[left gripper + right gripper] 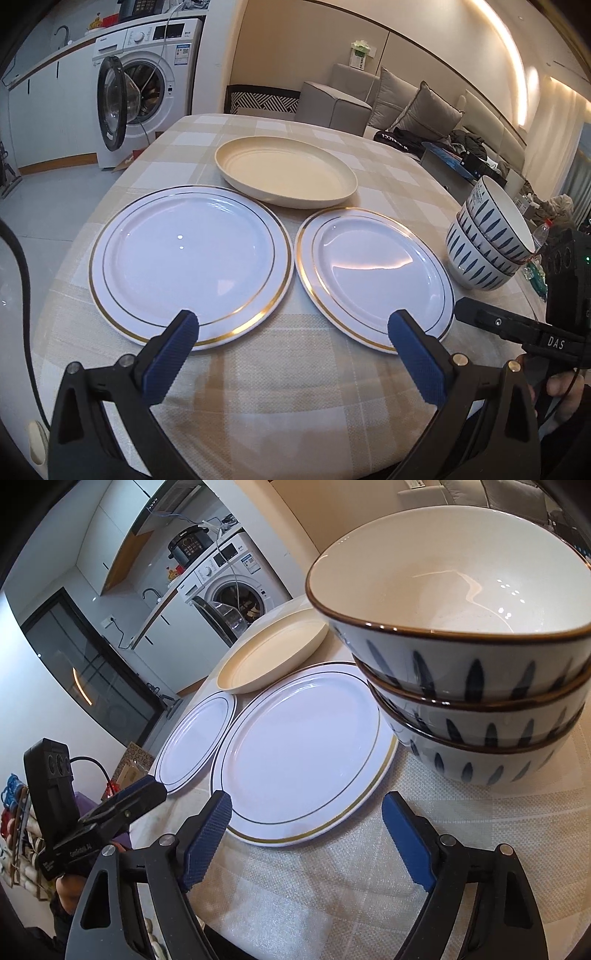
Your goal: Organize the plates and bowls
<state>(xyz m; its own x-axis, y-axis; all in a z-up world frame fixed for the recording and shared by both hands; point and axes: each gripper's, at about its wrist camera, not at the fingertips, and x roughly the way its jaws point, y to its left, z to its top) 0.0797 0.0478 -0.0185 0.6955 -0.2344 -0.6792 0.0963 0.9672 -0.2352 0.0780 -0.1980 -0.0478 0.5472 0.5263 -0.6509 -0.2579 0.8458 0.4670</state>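
Observation:
Two white gold-rimmed plates lie side by side on the table, the larger one to the left of the smaller one. Behind them sits a cream deep plate. Three blue-leaf bowls stand nested in a stack at the right. My left gripper is open over the near edges of both white plates and holds nothing. My right gripper is open too, just short of the smaller plate's near rim, with the bowl stack ahead on its right.
A checked tablecloth covers the round table. Beyond its far edge stand a washing machine with its door open and a grey sofa with cushions. A hand holds each gripper's handle. Clutter lies off the table's right side.

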